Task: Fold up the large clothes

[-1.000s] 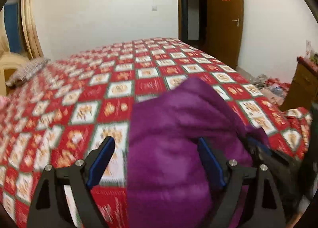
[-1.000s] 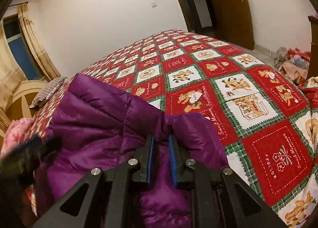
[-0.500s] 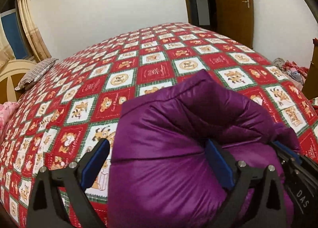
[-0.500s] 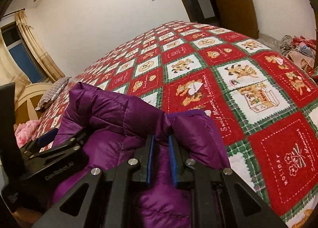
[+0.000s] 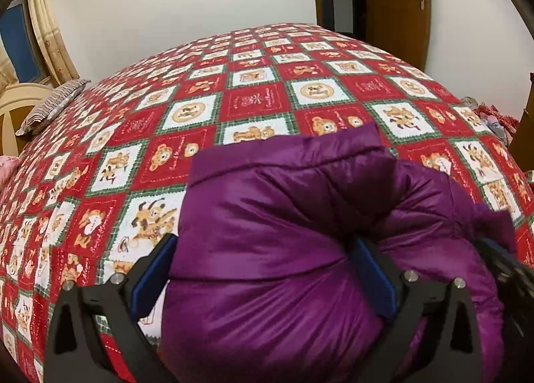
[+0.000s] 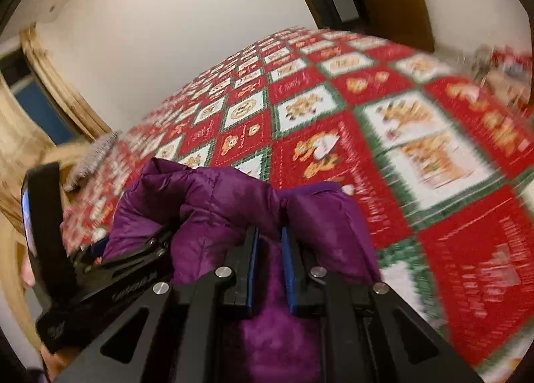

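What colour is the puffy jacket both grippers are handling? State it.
Purple: the jacket is a shiny solid purple, clearest in the left wrist view.

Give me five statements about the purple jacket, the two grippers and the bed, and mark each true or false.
1. The purple jacket lies on a red, white and green checked bedspread. True.
2. The right gripper is wide open and holds nothing. False: its fingers are nearly together, pinching jacket fabric.
3. The left gripper has its fingers spread wide around a thick bundle of the jacket. True.
4. The jacket is spread out flat across the whole bed. False: it is bunched up at the near edge.
5. A striped pillow lies at the far left of the bed. True.
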The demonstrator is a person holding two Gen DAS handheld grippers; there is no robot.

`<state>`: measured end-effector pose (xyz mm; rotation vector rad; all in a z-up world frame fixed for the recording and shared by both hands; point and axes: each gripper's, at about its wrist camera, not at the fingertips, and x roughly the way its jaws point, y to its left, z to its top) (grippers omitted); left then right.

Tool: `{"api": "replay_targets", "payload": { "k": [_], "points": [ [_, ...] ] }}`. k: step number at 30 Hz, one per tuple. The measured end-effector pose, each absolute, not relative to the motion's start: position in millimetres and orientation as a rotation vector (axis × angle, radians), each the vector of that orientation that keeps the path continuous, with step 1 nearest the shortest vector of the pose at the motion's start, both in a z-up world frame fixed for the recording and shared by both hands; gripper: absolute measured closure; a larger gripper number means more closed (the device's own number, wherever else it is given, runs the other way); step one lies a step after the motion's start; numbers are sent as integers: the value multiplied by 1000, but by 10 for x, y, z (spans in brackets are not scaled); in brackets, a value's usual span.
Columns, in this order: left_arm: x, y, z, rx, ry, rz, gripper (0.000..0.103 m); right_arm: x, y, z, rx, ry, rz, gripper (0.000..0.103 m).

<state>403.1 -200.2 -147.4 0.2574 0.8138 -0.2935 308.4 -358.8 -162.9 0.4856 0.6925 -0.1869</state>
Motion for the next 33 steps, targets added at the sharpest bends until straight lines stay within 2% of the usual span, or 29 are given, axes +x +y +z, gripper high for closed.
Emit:
{"api": "replay_targets", "payload": {
  "k": [4,15,21,22,23,24,26,33],
  "points": [
    [4033,-1987,-1470,260,811,-296,0,2898,-3442,-1576,395,694,-229,88],
    [3984,-1905,-1428,253,812,-294,0,2872,-3422,-1770,371,633,-234,89],
    [3864,-1153,-1272,11,928,-372,0,2751,-3614,-1706,539,670,-98,86],
    [3815,-1023,-1244,-6,925,-381,0,2712,-3627,-1674,557,680,-76,83],
    [3738,-837,-1196,-25,915,-395,0,2628,-3640,-1614,575,679,-44,70],
    [3682,-713,-1168,-35,905,-403,0,2502,-3650,-1538,593,660,-16,46],
    [3544,-432,-1107,-53,885,-411,0,2248,-3665,-1417,621,605,7,23],
    [3488,64,-1162,-319,947,-531,0,1712,-3816,-1448,744,591,4,21]
  ]
}}
